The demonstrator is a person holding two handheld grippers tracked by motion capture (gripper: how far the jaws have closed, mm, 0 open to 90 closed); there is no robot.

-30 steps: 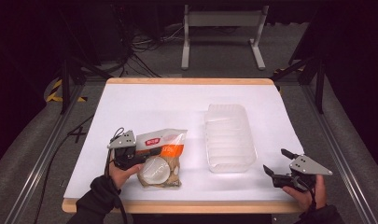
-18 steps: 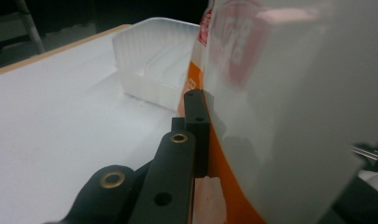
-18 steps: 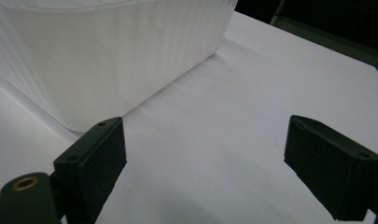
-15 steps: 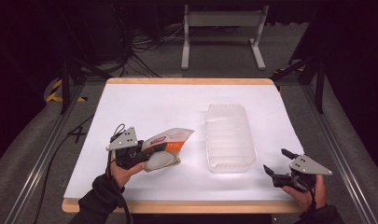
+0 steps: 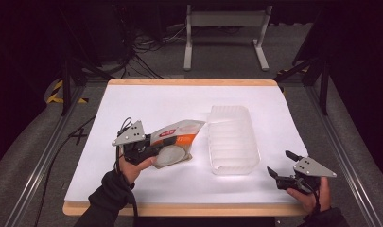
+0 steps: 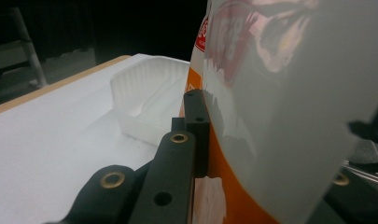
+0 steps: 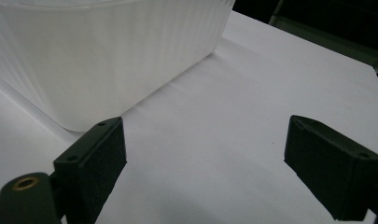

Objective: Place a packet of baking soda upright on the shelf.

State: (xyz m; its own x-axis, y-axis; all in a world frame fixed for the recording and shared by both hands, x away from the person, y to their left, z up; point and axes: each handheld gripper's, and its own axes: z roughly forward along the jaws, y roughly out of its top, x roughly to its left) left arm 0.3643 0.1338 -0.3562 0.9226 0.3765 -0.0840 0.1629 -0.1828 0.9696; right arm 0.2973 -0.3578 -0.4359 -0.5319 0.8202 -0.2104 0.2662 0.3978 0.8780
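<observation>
A clear plastic bag [image 5: 176,140] with an orange and red label and round white pieces inside hangs tilted above the table. My left gripper [image 5: 157,149] is shut on its near end; in the left gripper view the jaws [image 6: 199,140] press against the bag [image 6: 280,116], whose film hides the far jaw. The bag's far tip reaches toward a translucent ribbed tub [image 5: 231,139] at centre right, seen behind it [image 6: 149,98]. At the front right corner my right gripper [image 5: 280,166] stands open, nothing between its jaws [image 7: 205,158], with the tub's wall [image 7: 107,56] just beyond.
The white tabletop [image 5: 156,104] has a wooden rim and metal rails along both sides. A metal stand [image 5: 224,33] and cables lie on the floor behind the table. Bare white surface stretches between my right gripper and the tub.
My left gripper has risen with the bag, lifting it off the table and tilting it up toward the tub. The right gripper has stayed where it was.
</observation>
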